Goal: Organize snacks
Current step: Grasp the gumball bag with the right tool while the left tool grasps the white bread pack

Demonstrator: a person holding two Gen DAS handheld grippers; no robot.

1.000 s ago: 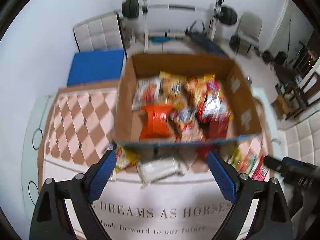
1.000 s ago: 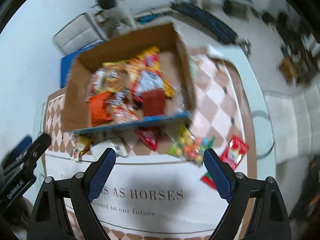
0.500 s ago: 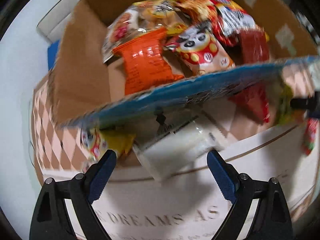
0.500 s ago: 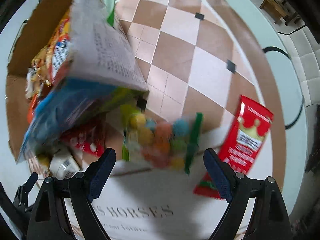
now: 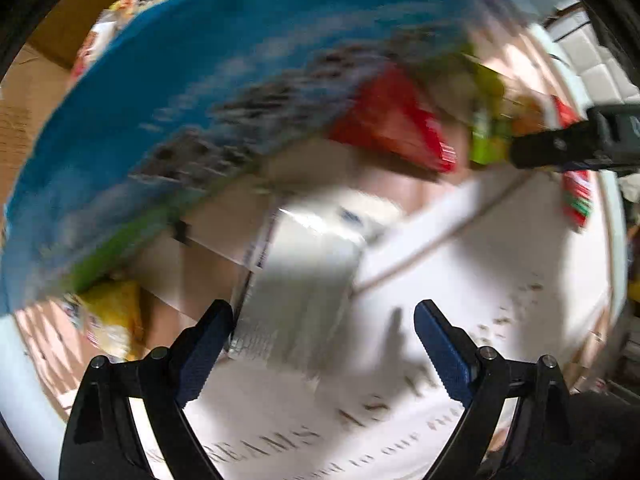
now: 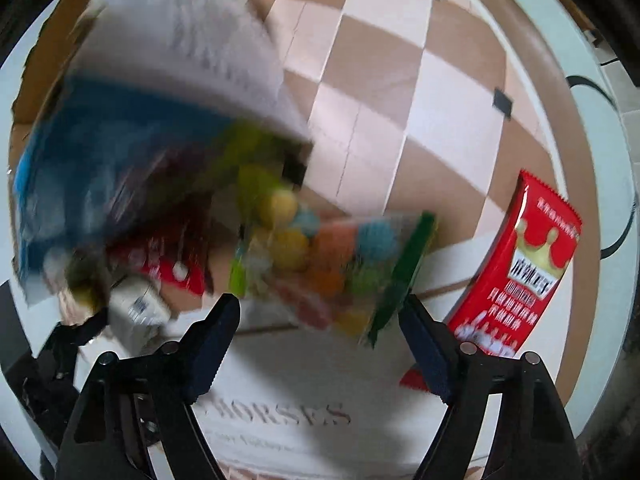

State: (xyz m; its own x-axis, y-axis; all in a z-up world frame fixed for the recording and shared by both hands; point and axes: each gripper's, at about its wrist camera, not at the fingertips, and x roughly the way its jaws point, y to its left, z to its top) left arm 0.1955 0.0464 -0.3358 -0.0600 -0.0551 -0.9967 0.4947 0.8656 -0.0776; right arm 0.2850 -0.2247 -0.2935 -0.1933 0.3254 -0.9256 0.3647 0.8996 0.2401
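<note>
Right wrist: right tongs (image 6: 320, 334) closing, not yet gripping candy bag (image 6: 320, 264); light, crinkly, slippery; take green edge; left tongs (image 5: 322, 334) released over white packet (image 5: 304, 276)

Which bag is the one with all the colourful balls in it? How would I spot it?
Find the big cardboard box with the blue front on the checkered table mat. Just beside its near corner lies a see-through bag of round candies, between the right gripper's closing fingers. Only it shows yellow, blue and orange balls and has green edges; the packet beside it is plain red.

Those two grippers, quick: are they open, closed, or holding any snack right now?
Left gripper: open, around the white packet, not gripping.
Right gripper: closing around the colourful candy bag, pads not yet pressing.
</note>
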